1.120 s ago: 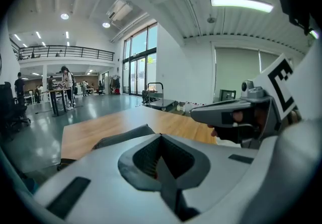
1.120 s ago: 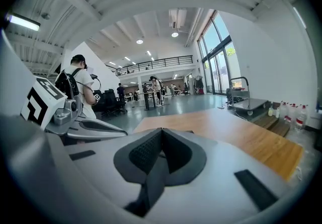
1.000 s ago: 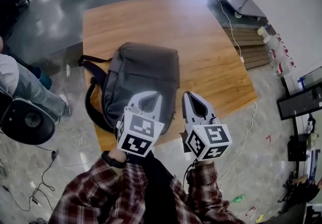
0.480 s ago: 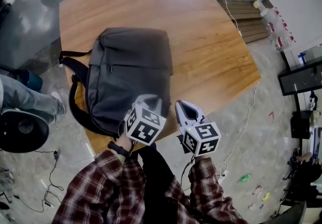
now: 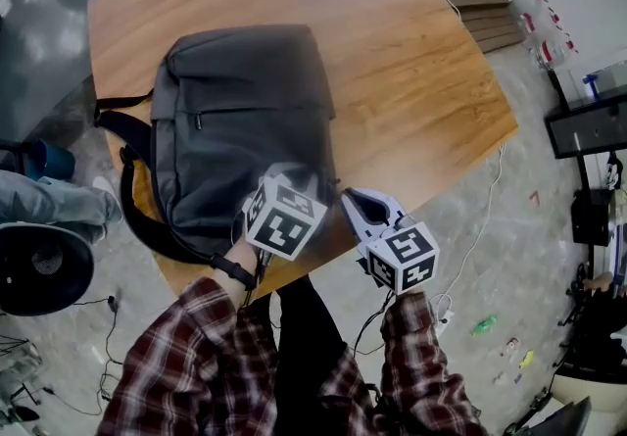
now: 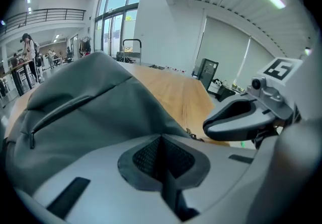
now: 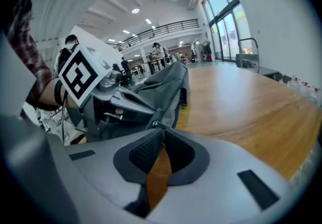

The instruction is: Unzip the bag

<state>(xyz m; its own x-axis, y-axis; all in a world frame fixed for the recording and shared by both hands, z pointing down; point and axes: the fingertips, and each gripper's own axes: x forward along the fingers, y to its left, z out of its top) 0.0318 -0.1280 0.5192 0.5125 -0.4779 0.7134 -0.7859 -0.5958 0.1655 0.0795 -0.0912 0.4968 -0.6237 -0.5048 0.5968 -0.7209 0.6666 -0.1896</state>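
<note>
The left tongs (image 6: 161,138) are hovering pressed together with nothing between them, just over the near corner of the grey bag (image 5: 245,121). The right tongs (image 7: 162,128) are also sitting tip to tip and empty, just beside that same corner at the edge of the worktop (image 5: 421,72). The bag is lying flat, front up, on the near left part of the worktop, with its straps (image 5: 132,194) trailing past the left edge.

A small metal piece (image 6: 193,135) is showing at the near corner. It is probably the main zip's pull, though it is too small to be sure. Both tongs are going to need opening first: one to pin the fabric next to the pull, the other to nip the pull and draw it along the seam. The soft cloth is likely to bunch if nothing is holding it.

The pocket zip (image 6: 60,111) is lying farther up the front. A seated person's leg (image 5: 49,201) and a stool (image 5: 39,267) are sitting left of the worktop, well apart from the bag.
</note>
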